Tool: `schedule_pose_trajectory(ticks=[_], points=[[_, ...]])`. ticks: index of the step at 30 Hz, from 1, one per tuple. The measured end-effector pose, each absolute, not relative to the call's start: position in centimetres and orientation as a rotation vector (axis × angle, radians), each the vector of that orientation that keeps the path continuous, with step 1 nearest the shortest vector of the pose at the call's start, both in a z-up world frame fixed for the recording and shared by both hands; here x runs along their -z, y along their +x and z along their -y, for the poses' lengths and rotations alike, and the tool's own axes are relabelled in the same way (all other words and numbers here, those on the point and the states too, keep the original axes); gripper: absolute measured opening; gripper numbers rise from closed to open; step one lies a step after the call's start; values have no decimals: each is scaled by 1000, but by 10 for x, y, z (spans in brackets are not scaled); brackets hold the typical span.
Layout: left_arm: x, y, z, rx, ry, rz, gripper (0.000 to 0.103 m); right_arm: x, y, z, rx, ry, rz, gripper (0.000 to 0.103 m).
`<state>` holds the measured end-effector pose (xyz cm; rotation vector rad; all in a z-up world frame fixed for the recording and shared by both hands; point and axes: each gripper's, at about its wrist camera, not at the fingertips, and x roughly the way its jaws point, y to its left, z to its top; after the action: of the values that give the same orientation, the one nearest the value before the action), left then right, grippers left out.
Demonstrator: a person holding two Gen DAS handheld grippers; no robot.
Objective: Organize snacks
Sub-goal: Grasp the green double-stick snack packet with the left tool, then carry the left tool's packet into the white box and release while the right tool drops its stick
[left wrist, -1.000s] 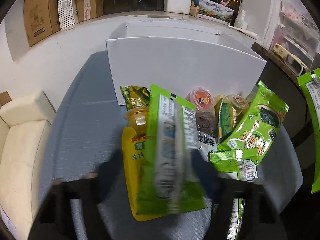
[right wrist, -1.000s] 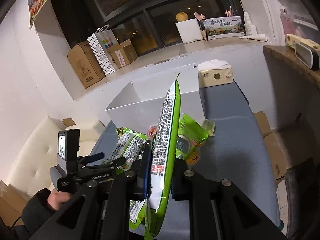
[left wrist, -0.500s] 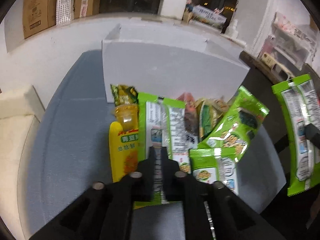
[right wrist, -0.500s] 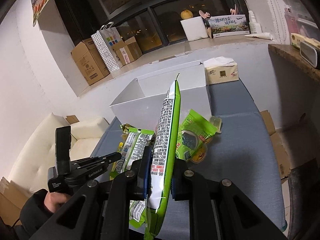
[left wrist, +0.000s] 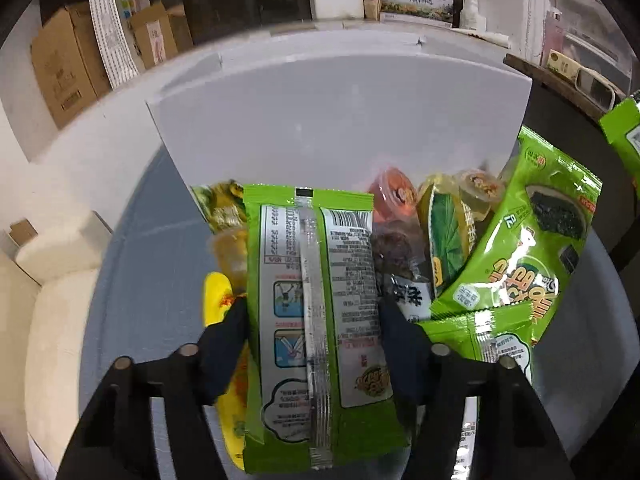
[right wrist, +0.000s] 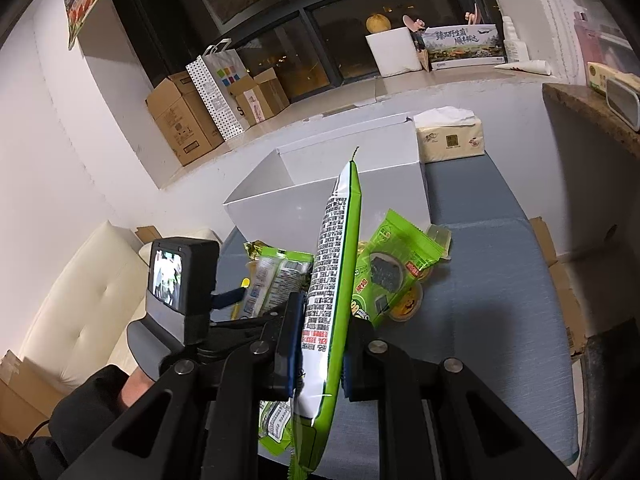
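Left wrist view: left gripper (left wrist: 314,336) over the snack heap, jaws opening. A green packet (left wrist: 316,320), printed back up, lies between the blue fingers (left wrist: 224,344); whether the pads touch its edges I cannot tell. It lies on a yellow pouch (left wrist: 218,300) on the grey table (left wrist: 152,280). Just beside it to the right: a seaweed bag (left wrist: 524,248), jelly cups (left wrist: 394,196), a dark wrapper. All crowd against the near wall of the white box (left wrist: 340,120).

Right wrist view only: the box stands open, nothing visible inside from this angle. A tissue pack (right wrist: 450,138) sits at its right corner. The right gripper (right wrist: 320,344) is clenched on a second green packet (right wrist: 334,280), held on edge, upright, above the table. The left gripper's camera unit (right wrist: 176,280) shows at lower left, with a dark sleeve (right wrist: 80,404) below it.

Hidden or cut off: the lower end of the lying packet runs out of frame; items under the heap are unreadable; the held packet blocks part of the pile and the box front.

Room: bare table to the right of the pile, up to the table edge; a cream sofa (right wrist: 80,300) near the left edge.
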<state>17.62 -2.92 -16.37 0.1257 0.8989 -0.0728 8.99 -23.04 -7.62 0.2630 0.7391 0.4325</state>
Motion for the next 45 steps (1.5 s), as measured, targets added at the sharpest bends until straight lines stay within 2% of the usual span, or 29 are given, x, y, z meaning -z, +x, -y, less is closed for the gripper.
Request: schedule_pose_trajectory(ticks=[3, 14, 19, 25, 26, 28, 29, 30, 31, 32, 33, 36, 40, 42, 45], points=[[156, 172, 24, 90, 91, -892, 60, 76, 91, 230, -434, 266, -740, 17], [68, 151, 7, 172, -10, -708, 58, 50, 124, 220, -454, 231, -687, 17], [28, 205, 2, 204, -26, -646, 59, 18, 190, 213, -457, 245, -627, 17], [17, 290, -5, 186, -38, -652, 59, 6, 287, 210, -374, 254, -646, 17], [17, 303, -5, 184, -29, -652, 61, 7, 304, 211, -370, 261, -665, 17], [21, 324, -6, 155, -10, -664, 71, 11, 330, 211, -358, 255, -699, 18], [24, 331, -8, 150, -7, -672, 78, 13, 338, 210, -338, 241, -711, 20], [29, 338, -8, 135, 10, -687, 88, 17, 345, 210, -310, 223, -730, 42], [32, 341, -6, 109, 35, -697, 93, 21, 354, 212, -257, 218, -756, 80], [35, 342, -6, 94, 53, -698, 97, 24, 355, 214, -235, 227, -757, 92], [37, 342, -6, 90, 75, -689, 98, 25, 355, 217, -234, 242, -745, 96], [43, 331, -8, 119, 77, -689, 103, 28, 352, 224, -226, 243, -730, 96], [50, 317, -10, 116, 82, -727, 103, 26, 337, 228, -229, 209, -744, 98], [49, 304, -12, 120, 76, -725, 103, 21, 317, 228, -259, 183, -743, 103], [46, 274, -15, 131, 47, -721, 103, 12, 284, 232, -262, 164, -708, 103]])
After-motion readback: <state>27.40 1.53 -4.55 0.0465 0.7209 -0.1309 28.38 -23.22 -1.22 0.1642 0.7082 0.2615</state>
